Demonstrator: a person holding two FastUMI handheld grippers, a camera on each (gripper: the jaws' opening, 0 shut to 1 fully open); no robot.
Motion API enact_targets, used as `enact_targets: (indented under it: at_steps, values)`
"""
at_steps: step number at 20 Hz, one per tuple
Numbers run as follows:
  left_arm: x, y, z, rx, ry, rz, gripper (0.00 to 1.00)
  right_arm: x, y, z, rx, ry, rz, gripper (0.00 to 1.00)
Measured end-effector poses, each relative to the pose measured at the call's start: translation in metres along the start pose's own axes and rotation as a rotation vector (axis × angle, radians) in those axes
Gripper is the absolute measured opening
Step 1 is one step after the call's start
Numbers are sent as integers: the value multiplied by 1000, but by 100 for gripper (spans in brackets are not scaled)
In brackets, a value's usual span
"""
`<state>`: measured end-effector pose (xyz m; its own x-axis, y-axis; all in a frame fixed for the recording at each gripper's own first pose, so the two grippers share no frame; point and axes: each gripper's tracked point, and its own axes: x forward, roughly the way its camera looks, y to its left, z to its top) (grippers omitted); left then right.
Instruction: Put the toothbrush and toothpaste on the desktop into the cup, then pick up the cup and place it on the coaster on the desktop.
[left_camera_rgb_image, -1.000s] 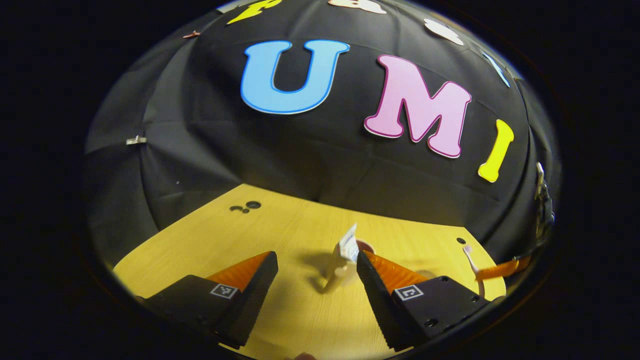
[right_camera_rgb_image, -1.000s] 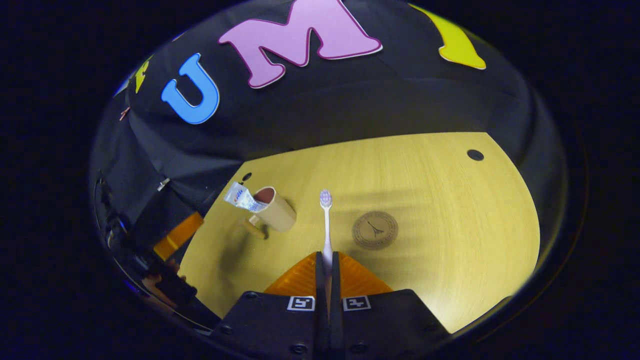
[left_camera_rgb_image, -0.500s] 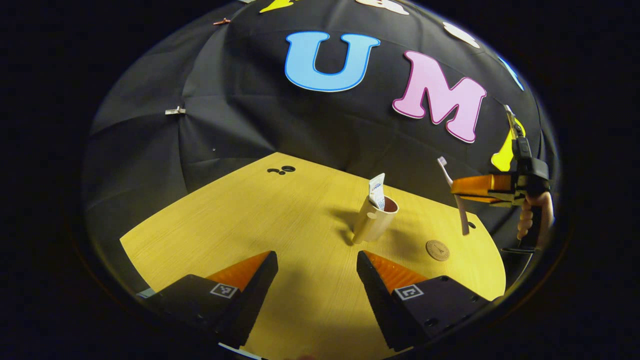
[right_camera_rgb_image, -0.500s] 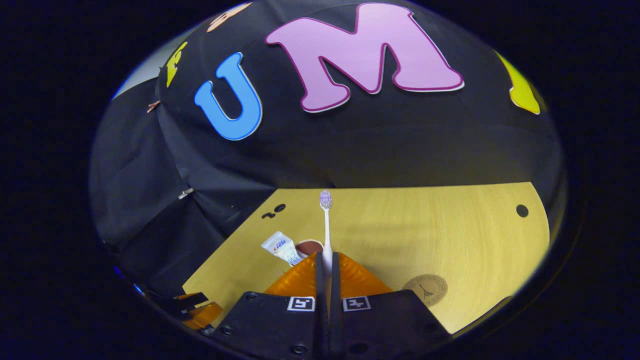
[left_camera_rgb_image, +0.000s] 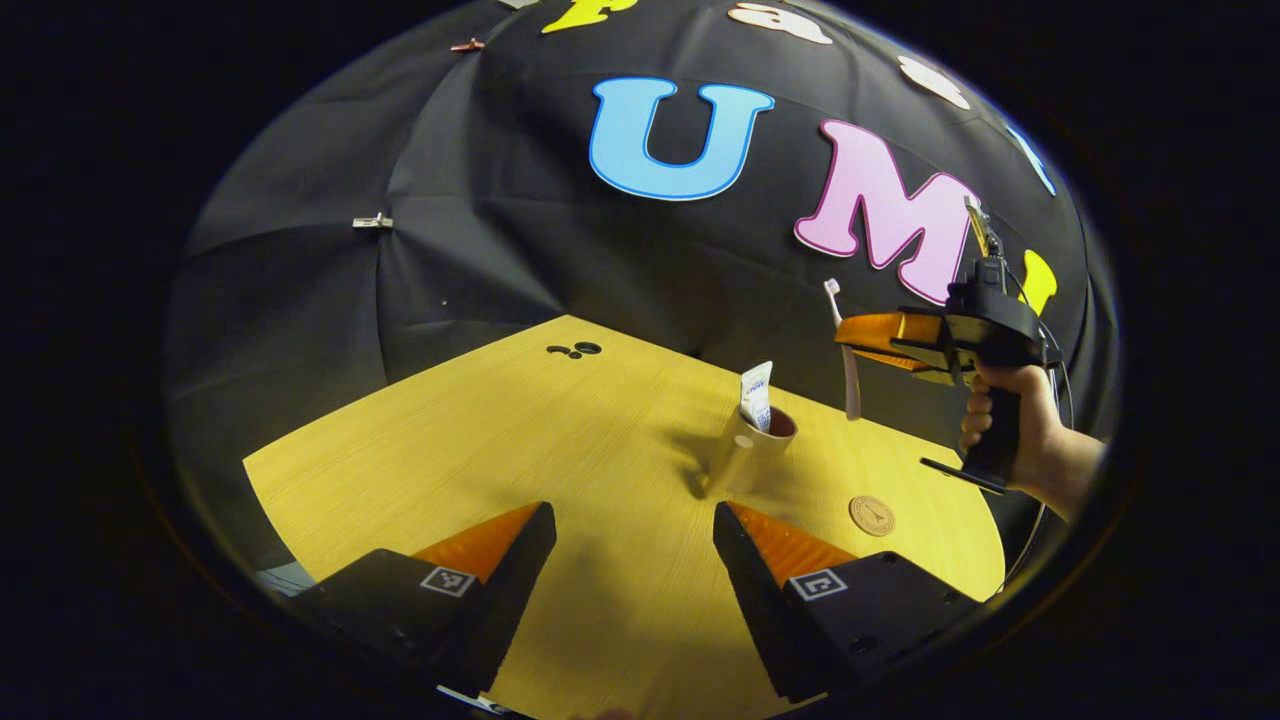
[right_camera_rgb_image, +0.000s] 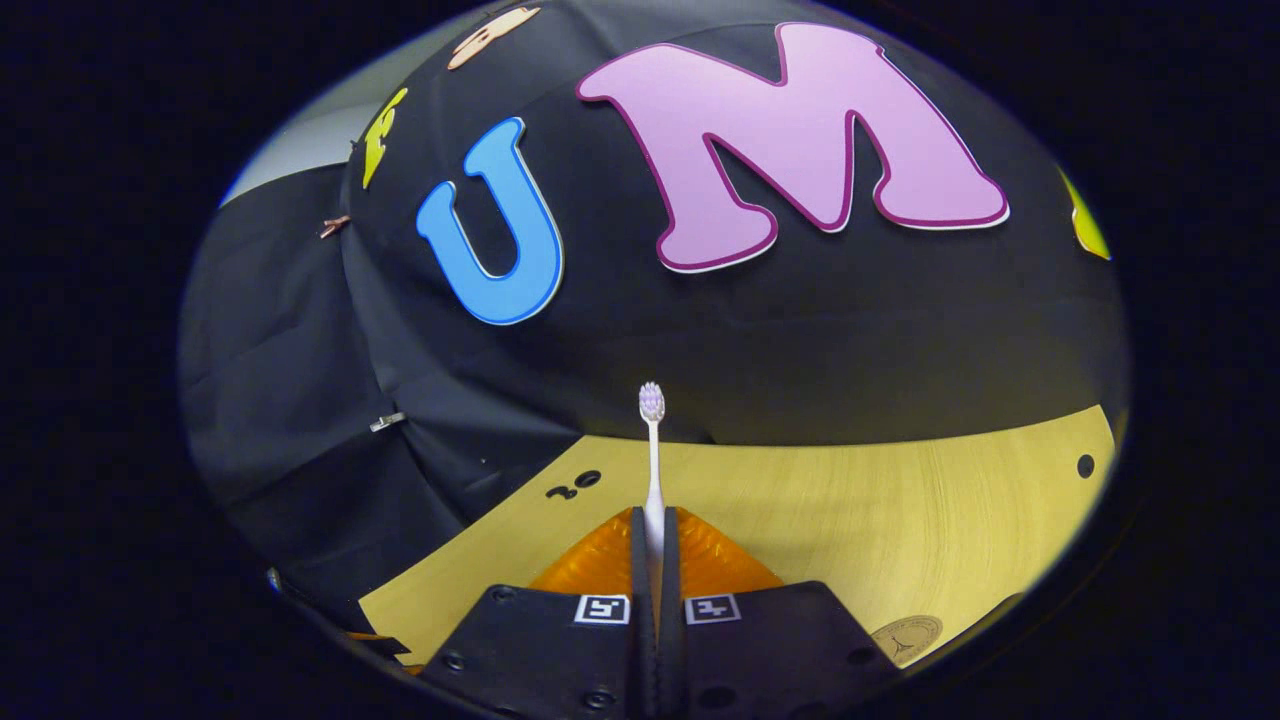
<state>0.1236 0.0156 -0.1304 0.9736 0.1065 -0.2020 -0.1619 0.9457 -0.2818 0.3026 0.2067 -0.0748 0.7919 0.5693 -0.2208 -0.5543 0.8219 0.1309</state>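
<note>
We see a yellow wood-grain desk (left_camera_rgb_image: 560, 440) with a small cluster of dark round holes (left_camera_rgb_image: 574, 349) near its far corner and another hole (right_camera_rgb_image: 1085, 465) toward the right edge. Behind it hangs the black cloth wall (left_camera_rgb_image: 500, 260), creased, with a metal clip (left_camera_rgb_image: 372, 221) pinned on it.

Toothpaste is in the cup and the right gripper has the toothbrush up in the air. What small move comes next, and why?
Probably lower the right gripper toward the cup: it holds the toothbrush upright, above and just beside the rim, and the toothpaste already stands inside.
</note>
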Motion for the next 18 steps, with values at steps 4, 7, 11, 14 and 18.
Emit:
enact_targets:
  at_steps: [4,7,11,14,18]
  values:
    - [6,8,-6,-13,0,5,98,23,4,-11,-20,-24,25,5]
    - [14,10,-8,-31,-5,7,98,40,2,-20,-35,-43,40,6]
    - [25,11,-12,-41,-16,10,98,58,-7,-36,-34,-61,30,5]
    - [31,11,-20,-50,-6,13,98,64,-14,-46,-70,-80,20,5]
    - [33,12,-29,-44,12,19,98,65,-17,-62,-160,-100,33,6]
